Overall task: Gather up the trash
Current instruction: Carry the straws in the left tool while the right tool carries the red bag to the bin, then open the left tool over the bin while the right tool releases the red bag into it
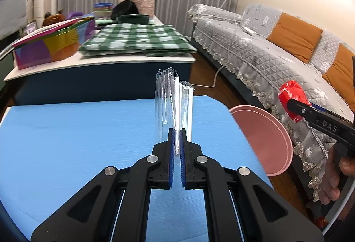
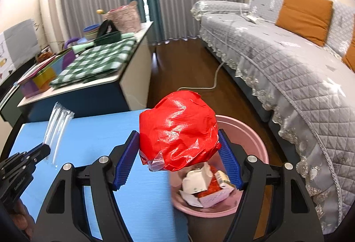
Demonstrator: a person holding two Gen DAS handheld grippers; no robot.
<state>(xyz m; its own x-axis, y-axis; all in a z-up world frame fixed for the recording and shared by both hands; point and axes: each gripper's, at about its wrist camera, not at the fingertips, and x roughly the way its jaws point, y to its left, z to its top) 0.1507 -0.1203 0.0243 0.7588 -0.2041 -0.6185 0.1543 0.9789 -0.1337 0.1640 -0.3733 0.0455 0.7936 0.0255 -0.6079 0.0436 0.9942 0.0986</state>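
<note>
My left gripper (image 1: 176, 131) is shut on a bundle of clear plastic straw wrappers (image 1: 175, 100), held upright above the blue table (image 1: 77, 137). The same wrappers (image 2: 56, 124) and the left gripper (image 2: 44, 149) show at the left of the right wrist view. My right gripper (image 2: 178, 142) is shut on a crumpled red plastic wrapper (image 2: 179, 131), its blue pads pressed against both sides. It hangs over the rim of a pink bin (image 2: 250, 131) beside the table's right edge. In the left wrist view the red wrapper (image 1: 291, 97) and the bin (image 1: 266, 142) appear at the right.
The pink bin holds white cartons and red scraps (image 2: 206, 186). A grey quilted sofa (image 2: 288, 60) with orange cushions runs along the right. Behind the table stands a low cabinet (image 1: 99, 73) with a green checked cloth (image 1: 137, 37) and coloured boxes. A white cable (image 2: 213, 82) lies on the wooden floor.
</note>
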